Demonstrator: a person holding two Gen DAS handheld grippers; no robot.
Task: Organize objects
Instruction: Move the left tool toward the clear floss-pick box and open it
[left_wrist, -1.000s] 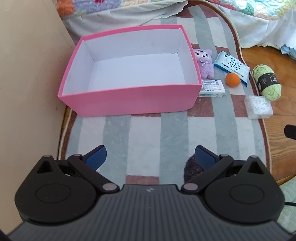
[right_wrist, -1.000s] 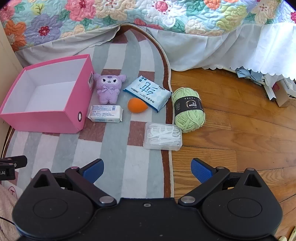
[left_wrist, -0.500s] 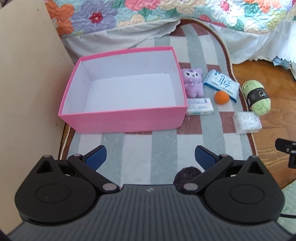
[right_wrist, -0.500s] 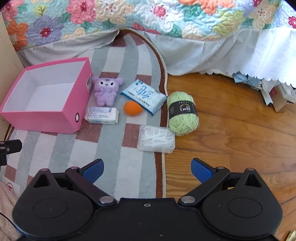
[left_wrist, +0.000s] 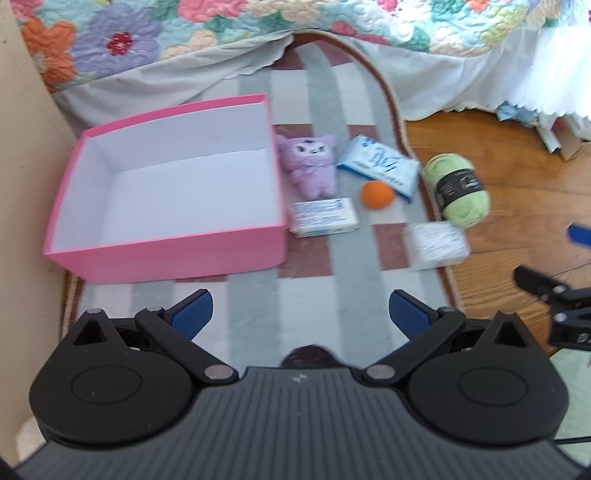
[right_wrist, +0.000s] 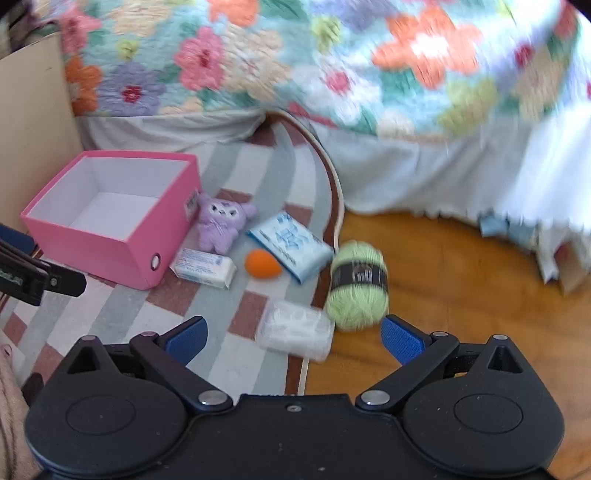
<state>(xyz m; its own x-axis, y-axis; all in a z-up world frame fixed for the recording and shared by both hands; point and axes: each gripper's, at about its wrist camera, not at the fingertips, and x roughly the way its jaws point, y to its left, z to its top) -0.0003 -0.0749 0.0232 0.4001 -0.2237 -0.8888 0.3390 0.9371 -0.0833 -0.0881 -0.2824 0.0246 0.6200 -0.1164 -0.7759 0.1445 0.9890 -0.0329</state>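
Observation:
An empty pink box (left_wrist: 92, 254) (right_wrist: 110, 258) stands on the striped rug. To its right lie a purple plush toy (left_wrist: 308, 166) (right_wrist: 219, 227), a white wipes pack (left_wrist: 323, 216) (right_wrist: 205, 267), an orange ball (left_wrist: 376, 195) (right_wrist: 261, 263), a blue tissue pack (left_wrist: 380, 166) (right_wrist: 291, 245), a clear plastic case (left_wrist: 434, 245) (right_wrist: 295, 330) and green yarn (left_wrist: 458, 190) (right_wrist: 358, 284). My left gripper (left_wrist: 300, 317) is open and empty, hovering in front of the box. My right gripper (right_wrist: 291, 338) is open and empty, hovering near the clear case and yarn.
A bed with a floral quilt (right_wrist: 295, 59) and white skirt (left_wrist: 461, 81) borders the far side. A beige panel (left_wrist: 26, 155) stands left of the box. Wooden floor (right_wrist: 461, 295) lies right of the rug (left_wrist: 258, 306). Paper clutter (left_wrist: 565, 136) lies under the bed edge.
Both grippers have pulled back and tilted up, so the box and objects look smaller and more of the bed shows. The right gripper has swung leftward. No object has moved.

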